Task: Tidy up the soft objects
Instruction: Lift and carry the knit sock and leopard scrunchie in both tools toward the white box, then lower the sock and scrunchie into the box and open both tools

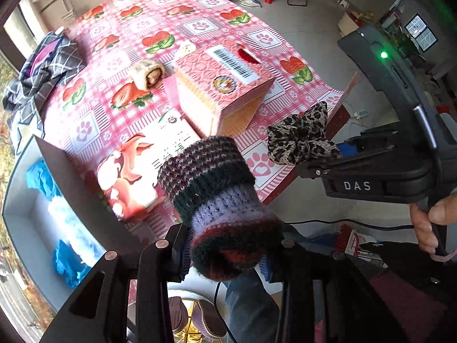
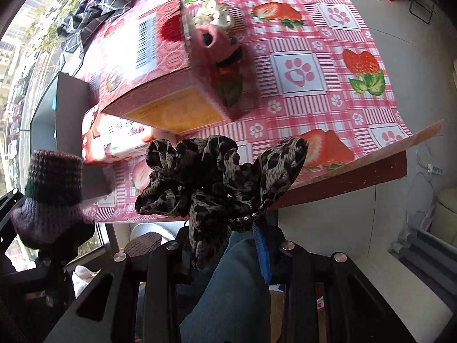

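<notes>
My left gripper (image 1: pixel 225 250) is shut on a rolled knitted sock (image 1: pixel 217 200) striped purple, dark green and red, held above the table's near edge. The same sock (image 2: pixel 48 197) shows at the left of the right wrist view. My right gripper (image 2: pixel 225 237) is shut on a leopard-print scrunchie (image 2: pixel 220 177), seen also as the scrunchie (image 1: pixel 302 140) at the tips of the right gripper (image 1: pixel 337 160). A pink carton (image 1: pixel 225 85) with a slot in its top stands on the table; small soft toys (image 2: pixel 214 17) lie against the carton (image 2: pixel 160 65).
The table wears a strawberry and paw-print cloth (image 1: pixel 160 17). A flat printed box (image 1: pixel 137 168), a rolled beige sock (image 1: pixel 148 74), checked clothing (image 1: pixel 42 65) and an open grey box (image 1: pixel 48 208) holding blue cloth lie around. A person's hand (image 1: pixel 431 223) grips the right handle.
</notes>
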